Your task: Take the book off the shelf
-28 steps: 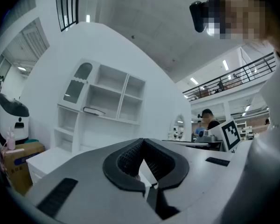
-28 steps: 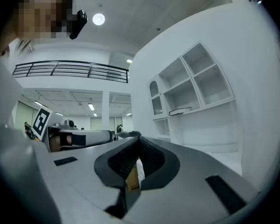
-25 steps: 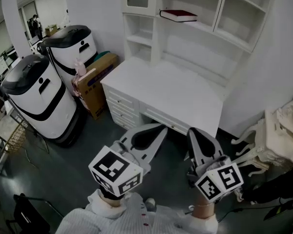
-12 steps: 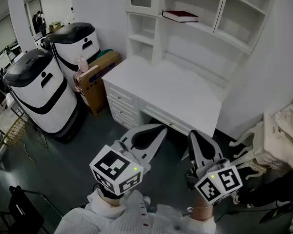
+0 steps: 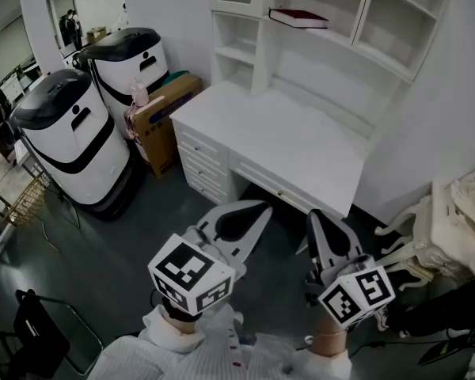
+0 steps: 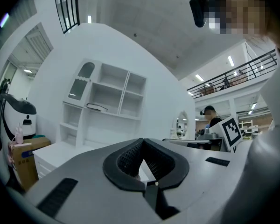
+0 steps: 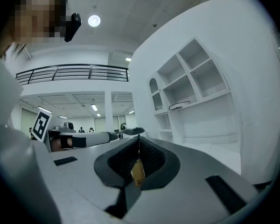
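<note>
A dark red book (image 5: pixel 298 18) lies flat on an upper shelf of the white hutch (image 5: pixel 356 22) above the desk (image 5: pixel 301 153). It also shows far off as a thin dark book (image 6: pixel 97 108) in the left gripper view and as a book (image 7: pixel 178 106) in the right gripper view. Both grippers are held low near the person's chest, well short of the desk. My left gripper (image 5: pixel 261 207) is shut and empty. My right gripper (image 5: pixel 311 214) is shut too; a small yellowish tag (image 7: pixel 137 171) hangs inside its jaw hollow.
Two white-and-black machines (image 5: pixel 67 141) (image 5: pixel 131 58) stand at the left, with a cardboard box (image 5: pixel 162 121) beside the desk drawers (image 5: pixel 206 169). An ornate white chair (image 5: pixel 451 220) is at the right. A dark chair (image 5: pixel 36 339) sits at the lower left.
The head view has shifted slightly, so the desk and shelf sit a little higher and further right. Both grippers stay shut and in nearly the same place.
</note>
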`<move>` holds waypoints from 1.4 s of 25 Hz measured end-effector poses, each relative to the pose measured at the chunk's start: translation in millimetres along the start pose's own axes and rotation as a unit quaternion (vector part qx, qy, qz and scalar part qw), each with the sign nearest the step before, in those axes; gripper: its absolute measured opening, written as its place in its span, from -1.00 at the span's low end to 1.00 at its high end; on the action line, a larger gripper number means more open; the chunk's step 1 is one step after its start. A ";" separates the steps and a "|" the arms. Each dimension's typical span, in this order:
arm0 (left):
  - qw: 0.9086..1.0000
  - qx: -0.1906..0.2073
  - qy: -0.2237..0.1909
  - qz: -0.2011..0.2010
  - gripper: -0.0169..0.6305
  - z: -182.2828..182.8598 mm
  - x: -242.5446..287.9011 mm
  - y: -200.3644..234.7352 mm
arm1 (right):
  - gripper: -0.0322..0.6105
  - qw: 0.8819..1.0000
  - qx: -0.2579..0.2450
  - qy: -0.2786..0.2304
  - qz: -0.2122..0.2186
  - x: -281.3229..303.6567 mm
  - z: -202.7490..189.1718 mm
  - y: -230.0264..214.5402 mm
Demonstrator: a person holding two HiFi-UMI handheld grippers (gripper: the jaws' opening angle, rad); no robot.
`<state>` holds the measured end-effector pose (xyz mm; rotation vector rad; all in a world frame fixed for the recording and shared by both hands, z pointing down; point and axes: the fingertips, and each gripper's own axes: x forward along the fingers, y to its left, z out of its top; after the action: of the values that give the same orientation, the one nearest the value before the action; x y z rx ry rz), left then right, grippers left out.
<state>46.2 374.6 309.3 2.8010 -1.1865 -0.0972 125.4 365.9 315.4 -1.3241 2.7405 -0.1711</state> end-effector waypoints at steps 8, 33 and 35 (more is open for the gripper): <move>1.000 0.001 0.000 0.005 -0.91 1.2 12.9 29.9 | -0.86 1.000 0.007 0.005 0.011 32.5 -4.8 -8.0; 1.000 0.003 0.004 -0.021 -0.91 33.5 101.3 232.2 | -0.86 1.000 0.004 0.002 -0.020 240.7 8.3 -69.9; 1.000 0.002 0.004 -0.026 -0.91 34.4 106.2 245.4 | -0.86 1.000 0.005 0.000 -0.026 253.4 7.9 -73.6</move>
<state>-58.2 126.1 301.2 2.8340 -1.1126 -0.0880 26.5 121.2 309.1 -1.3936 2.7040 -0.1886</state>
